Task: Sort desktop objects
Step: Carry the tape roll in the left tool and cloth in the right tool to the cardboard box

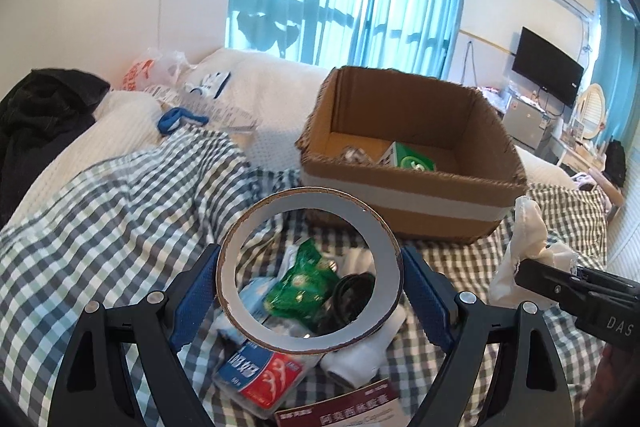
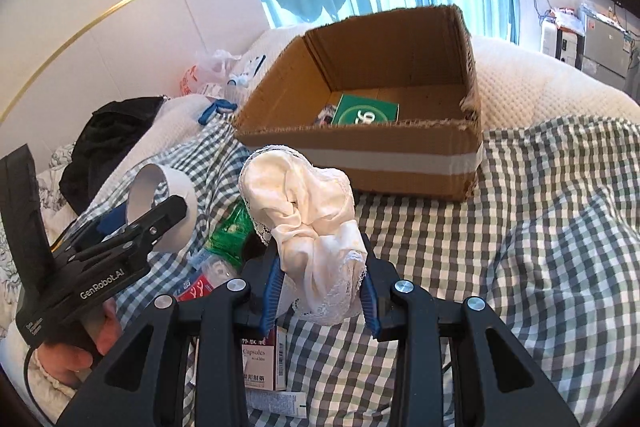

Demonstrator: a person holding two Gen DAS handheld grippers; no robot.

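The roll of tape [image 1: 308, 269] is sitting clamped between the blue pads [image 1: 195, 301] of the left gripper [image 1: 310, 297], its wide ring standing up off the bedding so the clutter below is showing through its hole. The jaws are standing far apart, spread by the roll's width, and pressing on its outer wall at 9 and 3 o'clock. In the right wrist view the same roll [image 2: 164, 205] is appearing at 9 o'clock, carried by the left gripper [image 2: 160, 215], with a person's hand [image 2: 86, 343] wrapping the handle below it.

The cream lace cloth [image 2: 308, 227] is bunching up out of the right gripper [image 2: 320, 291], whose jaws are sitting fairly close together, pinching the fabric between the blue pads [image 2: 272, 287]. In the left wrist view that cloth [image 1: 524, 247] is hanging at 3 o'clock from the right gripper [image 1: 560, 275].

Below the tape, a green packet [image 1: 304, 279], a black cable coil [image 1: 352, 287], a blue-and-red pouch [image 1: 264, 373] and a white bottle [image 1: 360, 359] are lying together on the checked blanket [image 1: 120, 219]. A capsule box [image 2: 262, 359] is lying under the right gripper's fingers.

At 12 o'clock from both grippers, the open cardboard box [image 1: 416, 195] is resting on the blanket, holding a green carton [image 1: 412, 159]. A black garment [image 1: 36, 119] is lying at 10 o'clock, with a plastic bag [image 1: 148, 71] beyond it.
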